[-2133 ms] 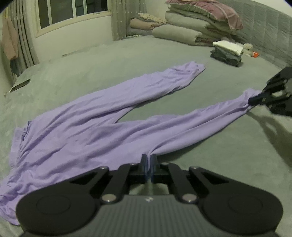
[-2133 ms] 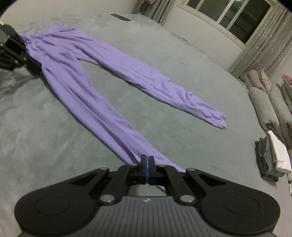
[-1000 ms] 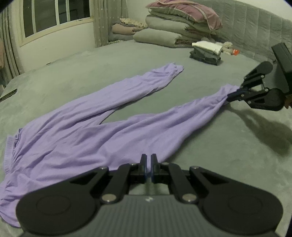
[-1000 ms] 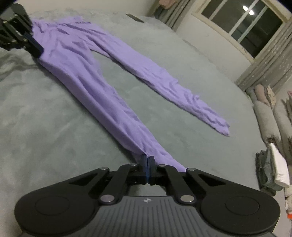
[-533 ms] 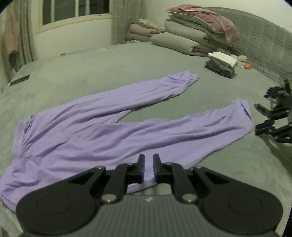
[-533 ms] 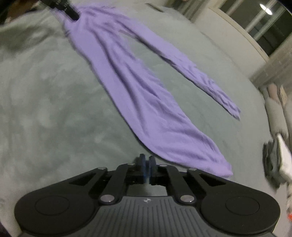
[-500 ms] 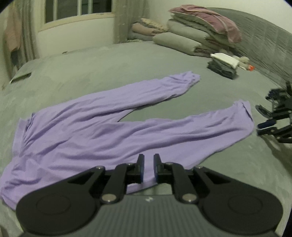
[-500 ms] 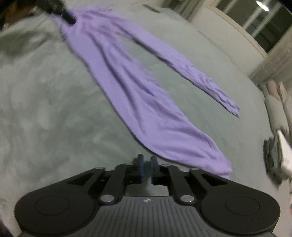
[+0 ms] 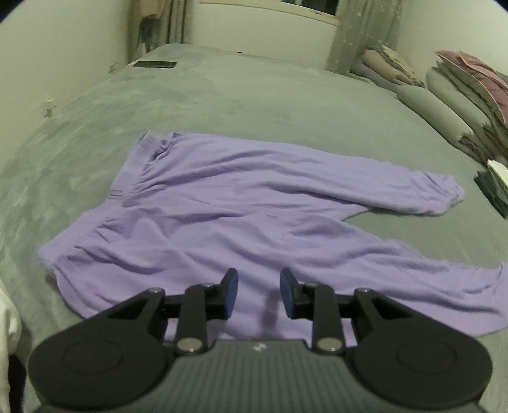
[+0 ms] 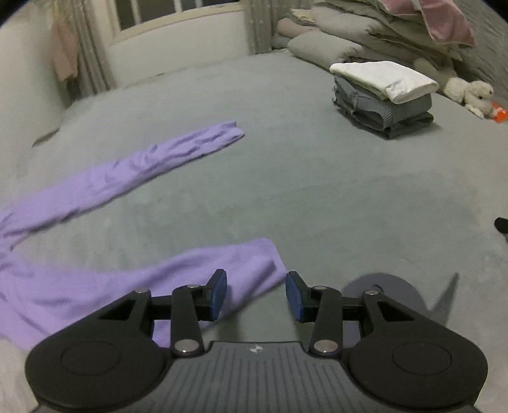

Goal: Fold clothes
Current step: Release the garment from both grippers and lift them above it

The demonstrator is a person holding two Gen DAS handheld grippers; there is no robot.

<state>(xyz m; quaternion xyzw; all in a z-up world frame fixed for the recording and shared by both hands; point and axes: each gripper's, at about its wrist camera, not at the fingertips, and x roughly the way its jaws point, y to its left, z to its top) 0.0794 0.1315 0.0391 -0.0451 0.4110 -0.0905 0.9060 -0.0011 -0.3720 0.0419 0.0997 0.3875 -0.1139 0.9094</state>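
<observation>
Purple trousers [image 9: 241,216] lie flat on the grey bed [image 9: 254,101], waistband at the left, both legs running right. My left gripper [image 9: 258,294] hangs over the near edge of the seat; its jaws are opening and nothing is between the pads. In the right wrist view the near leg's cuff [image 10: 254,260] lies just ahead of my right gripper [image 10: 255,295], whose jaws are opening too, with nothing pinched. The far leg [image 10: 152,162] stretches up to the left.
A folded stack of grey and white clothes [image 10: 384,95] sits at the back right of the bed. Piled pillows and quilts [image 10: 365,28] and a plush toy [image 10: 470,95] line the headboard. A dark flat object [image 9: 155,64] lies at the bed's far corner.
Both grippers let go of the trousers and their jaws opened. Both hands rolled and swung sideways, so each view now faces another way across the bed. The near leg lies flat.
</observation>
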